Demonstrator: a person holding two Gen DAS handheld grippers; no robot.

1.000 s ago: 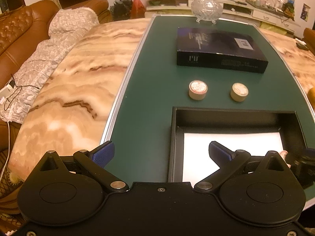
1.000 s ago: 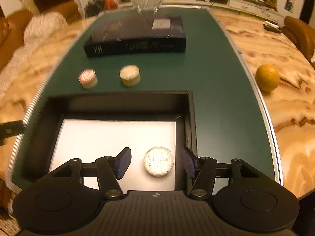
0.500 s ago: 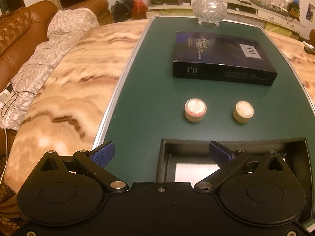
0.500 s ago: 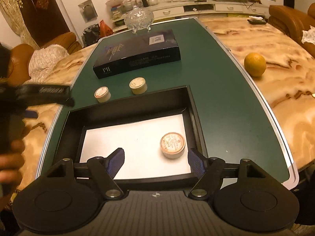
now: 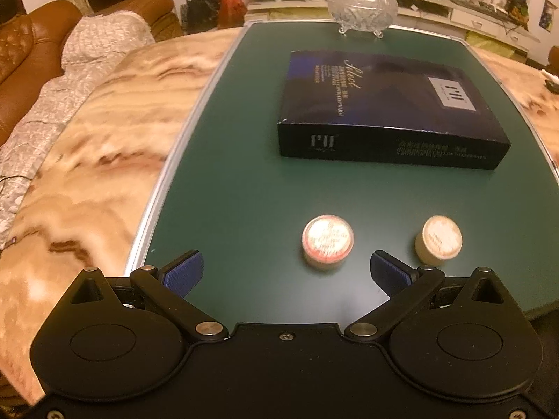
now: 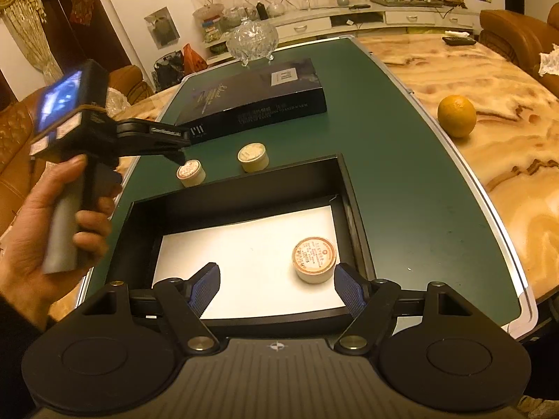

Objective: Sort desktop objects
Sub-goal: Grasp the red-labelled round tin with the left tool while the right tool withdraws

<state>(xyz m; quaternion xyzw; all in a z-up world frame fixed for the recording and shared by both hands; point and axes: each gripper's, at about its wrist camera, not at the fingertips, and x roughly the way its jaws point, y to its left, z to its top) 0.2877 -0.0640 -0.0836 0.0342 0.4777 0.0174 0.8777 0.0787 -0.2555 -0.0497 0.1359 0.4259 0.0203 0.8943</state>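
Right tongs (image 6: 276, 288): spread wide, empty, hovering over the near edge of the black tray (image 6: 241, 188). One round tin (image 6: 313, 259) lies label-up on the tray's white liner, near the right wall, just ahead of my right finger. A second ago these tongs sat low with that tin between the fingers; now they are raised and pulled back, tin left behind. Judgement: first tin sorted, right hand free.

Left tongs (image 5: 284, 272): also spread wide, holding nothing. A second ago they looked down into the tray; the tray has since dropped out of the left wrist view and the pink-labelled tin (image 5: 327, 241) sits just beyond the fingertips, slightly right of centre. The right wrist view shows the left tongs reaching over the tray's far-left corner toward that tin. Judgement: left hand is lining up the next pick.

Cream-labelled tin (image 5: 442, 239) stands beside the pink one, apart from it, on the green mat (image 5: 227, 174).

Farther: dark blue flat box (image 5: 387, 111), then the cut-glass lidded dish (image 5: 361, 3) at the mat's far end. An orange (image 6: 456, 116) rests off the mat on the marble tabletop (image 6: 506, 160).

Two tins remain outside the tray.
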